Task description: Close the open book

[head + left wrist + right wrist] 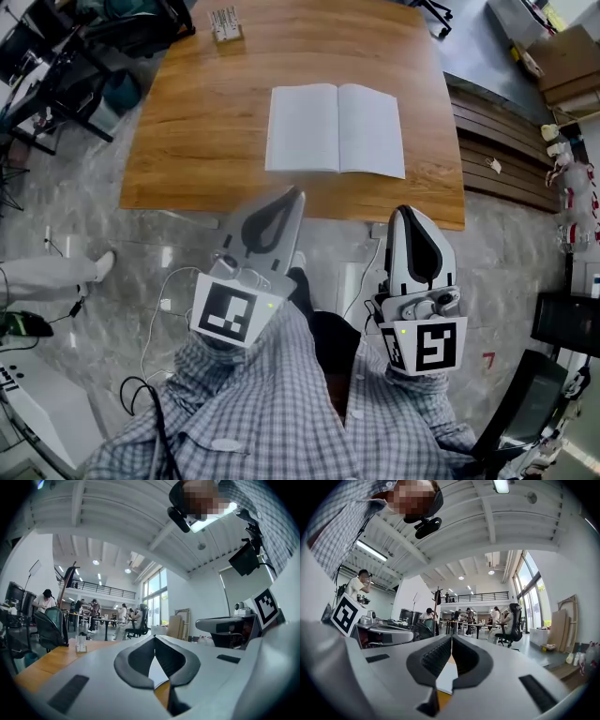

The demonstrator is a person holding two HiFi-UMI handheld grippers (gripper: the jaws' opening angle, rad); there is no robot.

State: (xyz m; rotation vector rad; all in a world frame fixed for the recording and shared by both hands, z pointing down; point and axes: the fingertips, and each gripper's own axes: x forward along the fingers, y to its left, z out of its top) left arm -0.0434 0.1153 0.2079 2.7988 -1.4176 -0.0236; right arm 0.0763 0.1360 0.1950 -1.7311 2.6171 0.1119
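Note:
An open book (336,128) with blank white pages lies flat on the wooden table (206,141), near its front edge. My left gripper (296,193) is shut and empty, its tip just short of the table's front edge, below the book's left page. The right gripper (405,210) is also shut and empty, near the front edge below the book's right page. In the left gripper view the jaws (155,640) meet at the tips and a bit of the white book (157,672) shows through the gap. In the right gripper view the shut gripper (452,640) frames a piece of the book (447,673).
A small rack (225,25) stands at the table's far left corner. Dark chairs and bags (84,66) crowd the floor at left. Wooden planks (497,141) and cardboard boxes (567,58) lie at right. Cables (159,300) trail on the floor near my legs.

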